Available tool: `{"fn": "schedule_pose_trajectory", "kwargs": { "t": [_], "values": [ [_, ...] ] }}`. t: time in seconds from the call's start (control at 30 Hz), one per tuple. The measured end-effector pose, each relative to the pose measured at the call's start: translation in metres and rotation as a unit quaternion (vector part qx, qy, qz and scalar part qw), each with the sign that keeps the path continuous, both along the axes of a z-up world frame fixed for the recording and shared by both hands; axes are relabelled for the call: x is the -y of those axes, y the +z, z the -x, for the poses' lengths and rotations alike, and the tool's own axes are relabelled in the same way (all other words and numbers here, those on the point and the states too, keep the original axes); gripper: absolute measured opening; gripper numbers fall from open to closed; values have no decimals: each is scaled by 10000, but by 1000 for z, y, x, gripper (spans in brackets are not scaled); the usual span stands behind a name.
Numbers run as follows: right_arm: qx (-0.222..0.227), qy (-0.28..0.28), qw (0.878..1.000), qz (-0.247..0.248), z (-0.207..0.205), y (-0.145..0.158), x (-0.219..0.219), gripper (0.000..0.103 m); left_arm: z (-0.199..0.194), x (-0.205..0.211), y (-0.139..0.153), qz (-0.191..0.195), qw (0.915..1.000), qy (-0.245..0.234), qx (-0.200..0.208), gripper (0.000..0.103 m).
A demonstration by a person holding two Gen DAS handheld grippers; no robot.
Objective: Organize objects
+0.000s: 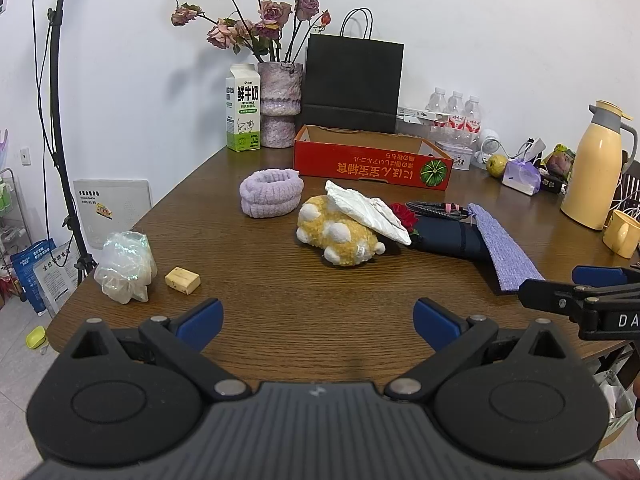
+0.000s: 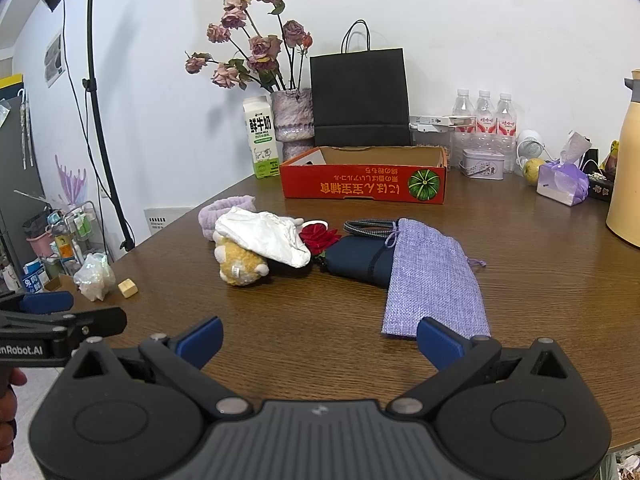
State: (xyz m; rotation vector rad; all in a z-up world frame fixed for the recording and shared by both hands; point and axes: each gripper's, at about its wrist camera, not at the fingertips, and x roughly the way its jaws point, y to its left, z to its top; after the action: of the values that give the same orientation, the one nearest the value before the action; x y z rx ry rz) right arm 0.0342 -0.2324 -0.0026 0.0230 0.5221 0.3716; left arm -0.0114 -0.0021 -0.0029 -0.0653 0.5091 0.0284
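My left gripper [image 1: 318, 320] and right gripper [image 2: 320, 338] both hover with jaws spread wide, holding nothing. At ten o'clock sits a crinkled plastic wad [image 1: 126, 266], light and slippery, beside a small stiff block [image 1: 182, 279]. Toward twelve, the soft lilac scrunchie [image 1: 271, 193] and the plush toy [image 1: 340, 236] under a white pouch [image 1: 368, 212] would squash; I'd pinch their bulk. The limp lavender drawstring bag [image 2: 434, 278] lies at one o'clock. Only my right view shows inside the red cardboard box [image 2: 362, 188].
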Motion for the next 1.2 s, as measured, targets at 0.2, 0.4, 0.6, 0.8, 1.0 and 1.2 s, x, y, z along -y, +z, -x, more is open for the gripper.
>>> {"fn": "schedule_pose_trajectory", "kwargs": {
  "t": [0.2, 0.4, 0.6, 0.8, 1.0, 1.2],
  "values": [
    [5, -4, 10000, 0, 0, 0, 0, 103, 0, 0, 0, 2, 10000, -4, -17, 103],
    [10, -6, 10000, 2, 1, 1, 0, 103, 0, 0, 0, 6, 10000, -1, -13, 103],
    [12, -6, 10000, -2, 1, 1, 0, 103, 1, 1, 0, 6, 10000, 0, -15, 103],
    [22, -26, 10000, 7, 1, 1, 0, 103, 0, 0, 0, 5, 10000, 2, -12, 103],
    [15, -35, 10000, 13, 1, 1, 0, 103, 0, 0, 0, 9, 10000, 3, -17, 103],
    [13, -35, 10000, 24, 1, 1, -1, 103, 0, -1, 0, 24, 10000, 22, -17, 103]
  ]
}}
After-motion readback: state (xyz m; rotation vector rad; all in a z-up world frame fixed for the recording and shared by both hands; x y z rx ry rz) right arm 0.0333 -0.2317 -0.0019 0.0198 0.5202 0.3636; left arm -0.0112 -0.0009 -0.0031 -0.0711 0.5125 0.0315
